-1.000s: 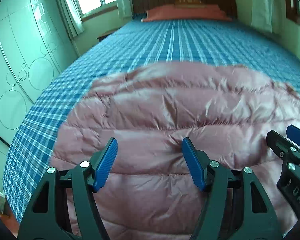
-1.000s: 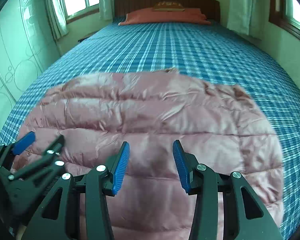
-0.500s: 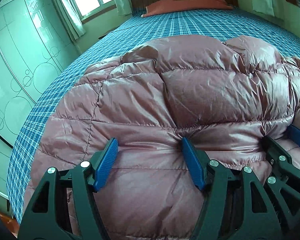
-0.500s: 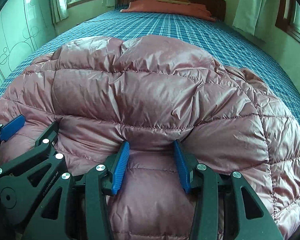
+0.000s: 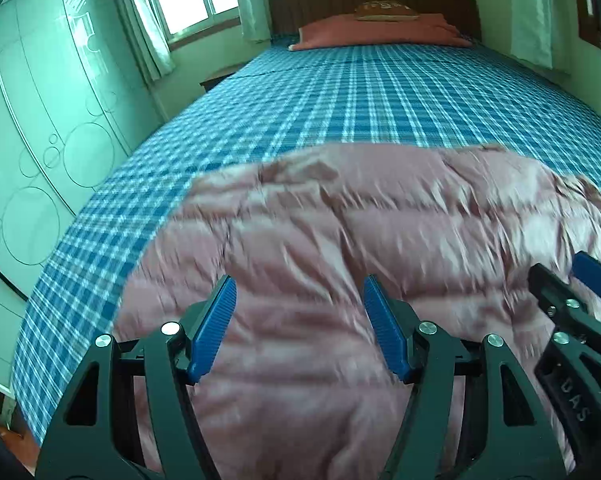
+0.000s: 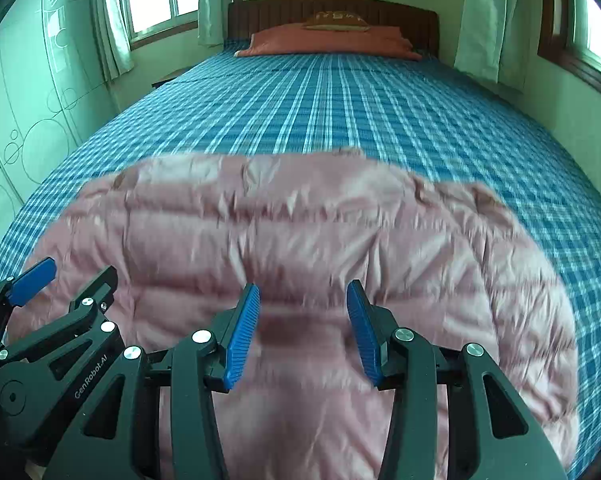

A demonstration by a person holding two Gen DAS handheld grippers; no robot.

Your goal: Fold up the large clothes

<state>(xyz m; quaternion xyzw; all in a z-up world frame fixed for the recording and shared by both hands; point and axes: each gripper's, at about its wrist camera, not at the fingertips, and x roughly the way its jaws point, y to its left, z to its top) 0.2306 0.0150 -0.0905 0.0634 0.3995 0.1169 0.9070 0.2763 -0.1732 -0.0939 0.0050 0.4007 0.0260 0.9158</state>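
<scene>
Both hold jacket [image 5: 340, 240] hem: left gripper [image 5: 298, 320], right gripper [image 6: 303, 320]. Keep level, pull taut, smooth over bed [image 6: 340, 100].

Half a second ago the pink down jacket [image 5: 380, 240] billowed high toward twelve o'clock, hiding much of the bed [image 5: 340, 100]; now it lies flat again, as it did a second ago.

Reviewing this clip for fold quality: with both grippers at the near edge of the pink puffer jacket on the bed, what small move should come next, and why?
Probably lower both hands and spread the jacket flat. It lies rumpled on the plaid bed, and fabric bunches between the left gripper and right gripper pads, apparently gripped.
</scene>
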